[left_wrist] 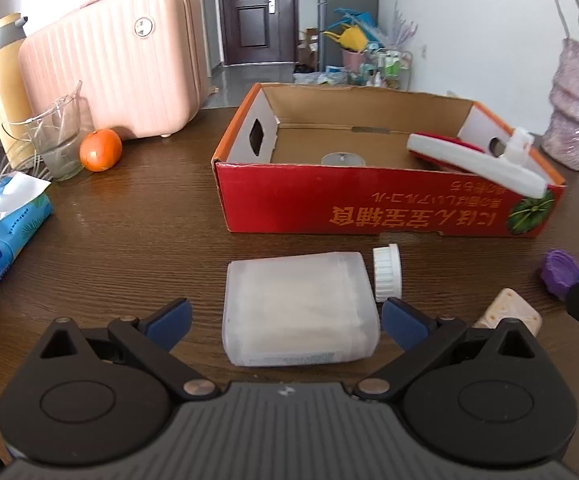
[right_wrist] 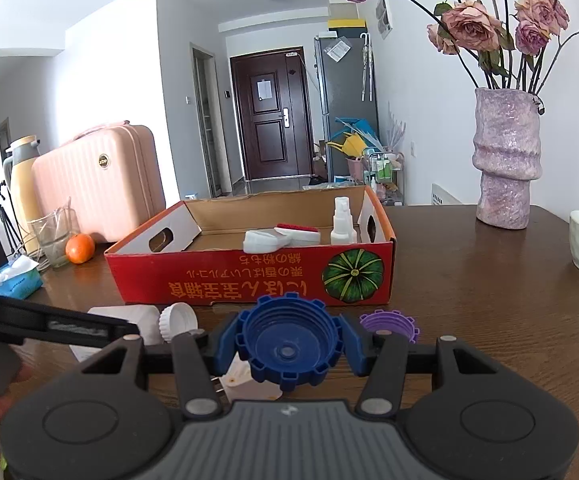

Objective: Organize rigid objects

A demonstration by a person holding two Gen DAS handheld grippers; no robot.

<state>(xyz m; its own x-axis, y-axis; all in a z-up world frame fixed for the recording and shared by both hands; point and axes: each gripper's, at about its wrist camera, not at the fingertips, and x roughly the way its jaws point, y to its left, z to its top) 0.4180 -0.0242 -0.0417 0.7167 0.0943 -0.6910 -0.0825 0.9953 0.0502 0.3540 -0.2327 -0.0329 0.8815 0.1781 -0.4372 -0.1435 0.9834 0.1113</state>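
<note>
While the right gripper [right_wrist: 287, 354] is clamping its blue jaws on the blue ridged cap [right_wrist: 287, 346] low in the centre of the right wrist view, the left gripper [left_wrist: 285, 320] is hanging with jaws spread wide on either side of the frosted plastic bottle [left_wrist: 299, 306], touching neither flank. That bottle is lying on its side on the brown surface [left_wrist: 129, 220], just below the red cardboard box [left_wrist: 369, 208], its white screw lid [left_wrist: 385, 276] at its upper right. A purple cap [right_wrist: 389, 322] is waiting right of the blue one. Judging by this, sorting is midway: the cap seems due for the box, which means lifting it over the near wall, while the left jaws would need to close squarely on the bottle.
</note>
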